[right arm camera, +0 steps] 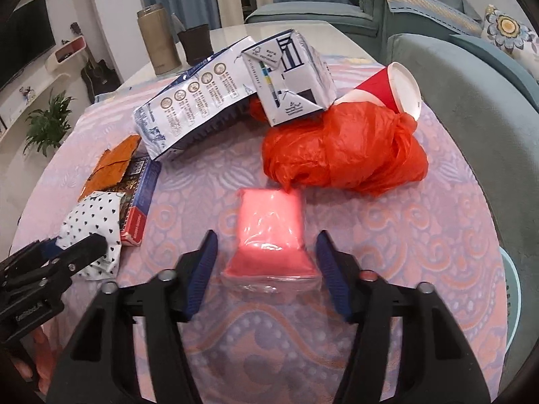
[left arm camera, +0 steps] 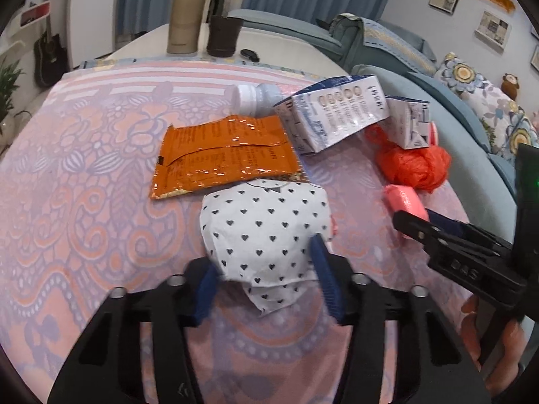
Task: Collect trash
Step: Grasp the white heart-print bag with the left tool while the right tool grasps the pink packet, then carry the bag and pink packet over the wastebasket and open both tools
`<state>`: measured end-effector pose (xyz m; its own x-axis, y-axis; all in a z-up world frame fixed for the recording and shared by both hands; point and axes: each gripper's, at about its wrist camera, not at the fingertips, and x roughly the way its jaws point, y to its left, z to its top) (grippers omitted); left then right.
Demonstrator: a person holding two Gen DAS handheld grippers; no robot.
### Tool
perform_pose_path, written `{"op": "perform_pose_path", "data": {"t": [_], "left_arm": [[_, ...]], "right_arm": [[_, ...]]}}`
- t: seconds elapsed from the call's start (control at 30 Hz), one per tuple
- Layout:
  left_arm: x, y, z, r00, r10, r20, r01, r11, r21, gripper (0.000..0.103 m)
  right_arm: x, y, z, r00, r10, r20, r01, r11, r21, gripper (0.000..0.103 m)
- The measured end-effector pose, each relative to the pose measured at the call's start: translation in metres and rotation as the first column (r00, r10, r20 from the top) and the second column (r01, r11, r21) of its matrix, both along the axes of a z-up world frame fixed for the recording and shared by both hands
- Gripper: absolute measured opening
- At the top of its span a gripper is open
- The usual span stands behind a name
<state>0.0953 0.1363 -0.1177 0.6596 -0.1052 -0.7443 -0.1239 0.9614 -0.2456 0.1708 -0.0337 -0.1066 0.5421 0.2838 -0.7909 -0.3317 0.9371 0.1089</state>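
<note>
A white paper wrapper with black hearts [left arm camera: 266, 229] lies on the patterned tablecloth [left arm camera: 84, 168], and my left gripper [left arm camera: 266, 269] is shut on its near end, blue pads pressing both sides. In the right wrist view that gripper [right arm camera: 67, 259] shows at the lower left with the heart wrapper [right arm camera: 91, 222]. My right gripper [right arm camera: 266, 235] stands open around a pink plastic packet [right arm camera: 269, 222], a small gap on each side. The same pink packet [left arm camera: 402, 202] lies by the right gripper's fingers [left arm camera: 412, 225] in the left wrist view.
Other litter: an orange foil wrapper [left arm camera: 222, 155], two milk cartons [right arm camera: 195, 101] [right arm camera: 289, 80], a red plastic bag [right arm camera: 340, 148], a red paper cup [right arm camera: 394, 87], a white bottle [left arm camera: 256, 97], a small box [right arm camera: 139, 195]. A thermos [left arm camera: 185, 13] and dark cup [left arm camera: 224, 35] stand behind. A teal sofa [right arm camera: 471, 101] borders the right.
</note>
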Motion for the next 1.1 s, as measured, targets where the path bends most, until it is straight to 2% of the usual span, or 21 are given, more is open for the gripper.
{"op": "perform_pose_path", "data": {"t": [0.07,0.33,0.43,0.6,0.7,0.8,1.1], "left_arm": [[-0.004,-0.002,0.003,1.000,-0.003,0.022,0.002,1.000,0.010,0.035],[-0.014,0.001,0.011,0.997,-0.009,0.081,0.010,1.000,-0.013,0.019],[-0.022,0.001,0.019,0.992,-0.018,0.127,0.022,0.999,-0.026,0.011],[-0.030,-0.004,0.034,0.984,-0.038,0.174,0.045,0.998,-0.036,0.010],[-0.032,-0.010,0.046,0.978,-0.054,0.202,0.063,0.997,-0.039,0.010],[-0.035,-0.022,0.062,0.967,-0.090,0.240,0.101,0.994,-0.035,0.010],[-0.027,-0.080,0.097,0.920,-0.232,0.315,0.246,0.969,-0.006,0.010]], "right_arm": [[0.000,0.000,0.001,1.000,-0.004,0.008,0.004,1.000,-0.006,0.041],[-0.007,-0.002,0.005,0.999,0.010,0.037,-0.011,1.000,0.026,0.036],[-0.010,-0.008,0.008,0.999,0.008,0.052,-0.011,0.998,0.056,0.035],[-0.015,-0.021,0.013,0.999,0.011,0.044,-0.016,0.992,0.122,0.035],[-0.023,-0.032,0.022,0.998,0.012,0.068,-0.022,0.989,0.143,0.035],[-0.032,-0.049,0.032,0.997,0.002,0.081,-0.018,0.981,0.191,0.035],[-0.065,-0.106,0.069,0.979,-0.103,0.177,0.061,0.971,0.230,0.035]]}}
